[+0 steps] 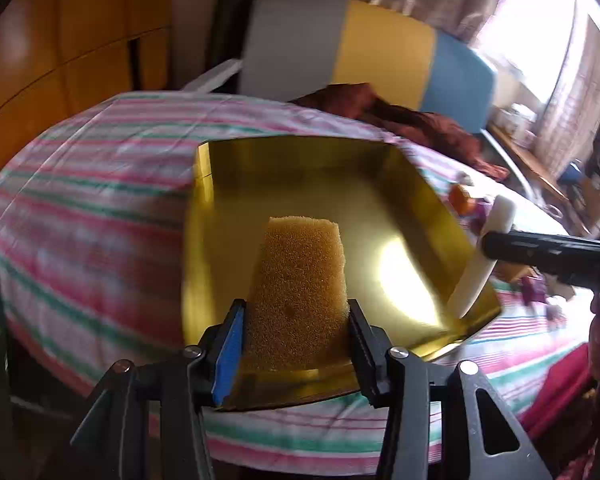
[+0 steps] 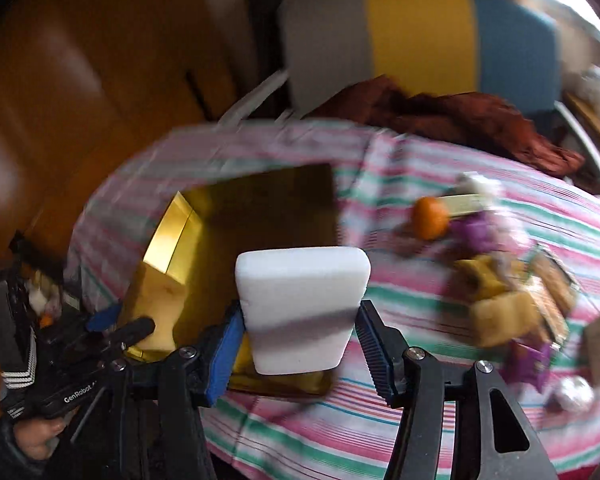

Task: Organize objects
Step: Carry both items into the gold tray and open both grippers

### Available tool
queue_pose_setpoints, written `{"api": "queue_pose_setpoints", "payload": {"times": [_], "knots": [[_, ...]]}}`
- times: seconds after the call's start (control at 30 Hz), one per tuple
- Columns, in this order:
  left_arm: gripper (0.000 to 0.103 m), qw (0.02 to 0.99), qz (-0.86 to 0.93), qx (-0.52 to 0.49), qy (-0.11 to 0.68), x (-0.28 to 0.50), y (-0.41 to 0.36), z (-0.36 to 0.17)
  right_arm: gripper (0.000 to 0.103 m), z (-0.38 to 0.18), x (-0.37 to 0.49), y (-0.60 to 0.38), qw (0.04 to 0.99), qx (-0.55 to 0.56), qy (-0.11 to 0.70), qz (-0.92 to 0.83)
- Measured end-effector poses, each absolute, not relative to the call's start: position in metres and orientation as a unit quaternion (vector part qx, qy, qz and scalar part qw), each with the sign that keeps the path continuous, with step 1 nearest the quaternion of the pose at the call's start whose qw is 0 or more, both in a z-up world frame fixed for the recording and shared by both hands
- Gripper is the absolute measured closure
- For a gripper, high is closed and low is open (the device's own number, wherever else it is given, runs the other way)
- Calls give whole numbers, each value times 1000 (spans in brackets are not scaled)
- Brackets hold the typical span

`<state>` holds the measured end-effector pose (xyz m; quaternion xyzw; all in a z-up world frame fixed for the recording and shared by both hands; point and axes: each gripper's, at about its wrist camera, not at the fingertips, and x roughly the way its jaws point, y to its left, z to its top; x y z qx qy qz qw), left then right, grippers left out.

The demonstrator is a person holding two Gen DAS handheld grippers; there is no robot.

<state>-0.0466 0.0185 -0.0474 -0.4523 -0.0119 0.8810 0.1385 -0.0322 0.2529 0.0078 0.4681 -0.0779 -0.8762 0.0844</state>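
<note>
A coarse yellow-brown sponge (image 1: 300,264) sits between the pads of my left gripper (image 1: 296,308), which is shut on it just above a shiny gold tray (image 1: 300,168). The tray lies on a table with a striped cloth (image 1: 80,200). My right gripper (image 2: 300,308) is shut on a smooth white sponge (image 2: 300,288), held over the near right part of the gold tray (image 2: 268,208). In the left wrist view the white sponge (image 1: 500,212) and the right gripper (image 1: 496,244) hang at the tray's right edge. The right wrist view shows the left gripper (image 2: 124,322) at the tray's left side.
On the cloth right of the tray lie an orange fruit (image 2: 430,216), purple items (image 2: 476,236), yellowish sponges (image 2: 496,308) and a silver ball (image 2: 572,394), all blurred. Behind the table stands a chair (image 1: 380,48) with a grey, yellow and blue back and a rust-red cloth (image 1: 420,120). A wooden cabinet (image 1: 60,60) stands at left.
</note>
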Motion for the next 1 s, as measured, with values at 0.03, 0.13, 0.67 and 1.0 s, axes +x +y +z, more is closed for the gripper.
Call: {"api": "queue_pose_setpoints", "payload": {"times": [0.03,0.13,0.67,1.0], "knots": [[54,124,883,-453,-15,-46,10,-50,45,0,-40,240,92,482,-68,-869],[52,103,885,-454,-26,-45,-6,-52,45,-19,-60,207,112,518,-48,-847],[49,70,913,-400,-27,-31,-21,-18,11,-35,-63,163,138,515,-72,-843],[49,38,923,-383,7,-24,-13,-8,0,-21,-26,170,76,416,-17,-906]]}}
